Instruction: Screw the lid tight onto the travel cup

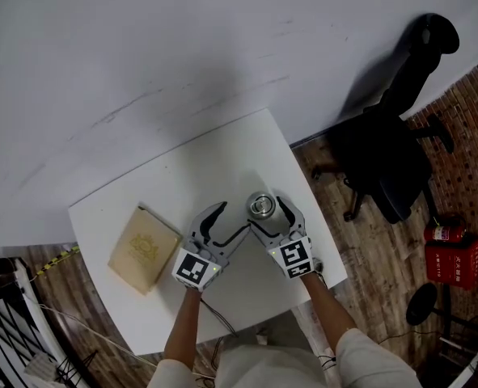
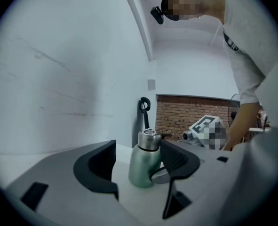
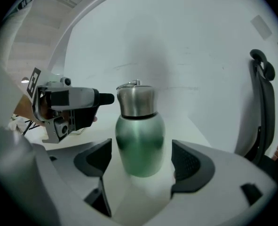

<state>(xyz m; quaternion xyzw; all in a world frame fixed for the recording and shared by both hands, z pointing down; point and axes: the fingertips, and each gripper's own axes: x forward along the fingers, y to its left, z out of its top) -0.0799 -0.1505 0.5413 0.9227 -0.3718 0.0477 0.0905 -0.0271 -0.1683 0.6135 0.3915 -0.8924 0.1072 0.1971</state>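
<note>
The travel cup stands upright on the white counter, toward its right-hand edge, and nothing is holding it. Its steel lid sits squarely on the green body with a dark seam showing between them. Whether it is turned fully home I cannot tell from here.

The right gripper has its jaws spread wide to either side of the cup's body, with a clear gap on both sides. It looks set to close on the body and brace it, or it may have just let go, and nothing here settles which. Bracketing the lower, wider part makes sense to me, as that is the steadier place to hold against a twist.

The left gripper hangs just beside it, also with its jaws wide and empty. The cup is ahead of them and close to the right-hand jaw, not between the pads. Coming in from the other side would let it take the lid while its partner holds the body.

A flat tan box lies well apart on the counter's left, out of the way. A black office chair stands on the floor beyond the counter.
</note>
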